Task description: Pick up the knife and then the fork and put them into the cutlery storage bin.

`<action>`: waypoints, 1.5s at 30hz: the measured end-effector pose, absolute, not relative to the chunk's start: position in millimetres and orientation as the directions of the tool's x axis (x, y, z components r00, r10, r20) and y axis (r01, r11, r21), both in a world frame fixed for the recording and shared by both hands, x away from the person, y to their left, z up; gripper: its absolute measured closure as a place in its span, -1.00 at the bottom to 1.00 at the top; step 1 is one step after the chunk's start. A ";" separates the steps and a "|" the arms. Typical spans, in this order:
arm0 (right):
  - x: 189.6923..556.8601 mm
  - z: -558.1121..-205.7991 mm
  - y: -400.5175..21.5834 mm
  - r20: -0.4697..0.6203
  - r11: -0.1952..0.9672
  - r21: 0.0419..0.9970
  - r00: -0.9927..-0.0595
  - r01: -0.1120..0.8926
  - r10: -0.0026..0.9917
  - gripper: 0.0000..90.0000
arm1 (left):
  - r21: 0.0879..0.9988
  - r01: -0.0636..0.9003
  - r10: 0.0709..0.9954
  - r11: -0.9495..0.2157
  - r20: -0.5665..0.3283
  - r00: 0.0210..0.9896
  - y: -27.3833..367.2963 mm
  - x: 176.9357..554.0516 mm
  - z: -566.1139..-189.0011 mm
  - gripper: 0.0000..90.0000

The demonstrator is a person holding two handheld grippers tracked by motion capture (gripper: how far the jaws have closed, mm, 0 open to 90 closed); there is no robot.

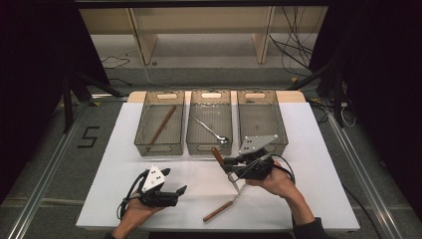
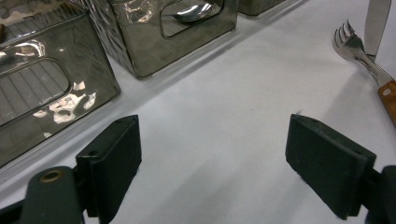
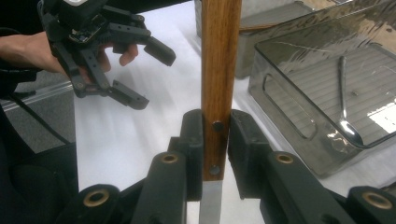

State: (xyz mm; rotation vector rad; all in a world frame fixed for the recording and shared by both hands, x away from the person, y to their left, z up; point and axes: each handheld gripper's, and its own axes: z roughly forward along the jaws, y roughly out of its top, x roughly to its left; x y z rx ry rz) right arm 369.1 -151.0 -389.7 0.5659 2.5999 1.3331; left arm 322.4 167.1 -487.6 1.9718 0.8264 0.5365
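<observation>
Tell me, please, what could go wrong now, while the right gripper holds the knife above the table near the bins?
1. The right gripper clamps the knife only on its smooth wooden handle; the knife could slip or swing.
2. The serrated blade hangs just above the fork on the table; lowering might knock it.
3. The right bin is close behind; a hasty lift might hit its wall.

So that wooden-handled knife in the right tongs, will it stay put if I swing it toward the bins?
Probably. The knife looks stiff, and the right tongs clamp its flat, riveted handle squarely. Still, the smooth wood could slide, and the blade end hanging below might make it pivot; swing gently.
</observation>
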 end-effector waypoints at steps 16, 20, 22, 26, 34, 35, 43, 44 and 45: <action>369.6 -380.7 -159.6 0.046 0.473 0.838 -0.899 0.272 0.435 0.71 | 0.868 0.342 0.733 -0.359 0.036 0.679 167.5 322.7 -487.5 -0.59; 370.3 -377.9 -163.5 0.060 0.444 0.854 -0.899 0.272 0.435 0.71 | 0.868 0.343 0.733 -0.360 0.036 0.679 167.8 322.8 -487.3 -0.60; 370.9 -375.7 -165.5 0.062 0.433 0.861 -0.900 0.267 0.432 0.71 | 0.868 0.344 0.733 -0.359 0.034 0.679 168.0 322.9 -487.4 -0.60; 371.2 -371.9 -167.4 0.070 0.411 0.872 -0.898 0.267 0.434 0.71 | 0.868 0.345 0.734 -0.359 0.034 0.679 168.0 322.9 -487.4 -0.60; 376.6 -365.1 -172.1 0.076 0.396 0.875 -0.886 0.280 0.457 0.71 | 0.870 0.348 0.738 -0.350 0.027 0.674 168.3 323.0 -487.7 -0.60; 377.2 -363.4 -173.1 0.081 0.392 0.875 -0.885 0.284 0.459 0.71 | 0.870 0.348 0.738 -0.349 0.026 0.674 168.3 323.0 -487.7 -0.60; 386.9 -344.2 -184.3 0.077 0.354 0.890 -0.861 0.286 0.502 0.71 | 0.869 0.350 0.738 -0.350 0.026 0.674 168.5 322.8 -487.3 -0.60; 389.0 -341.6 -186.4 0.079 0.349 0.891 -0.858 0.289 0.508 0.71 | 0.869 0.350 0.739 -0.349 0.025 0.674 168.6 322.9 -487.3 -0.60; 391.2 -339.2 -188.5 0.081 0.341 0.894 -0.853 0.291 0.516 0.71 | 0.869 0.350 0.738 -0.349 0.025 0.674 168.7 322.8 -487.2 -0.60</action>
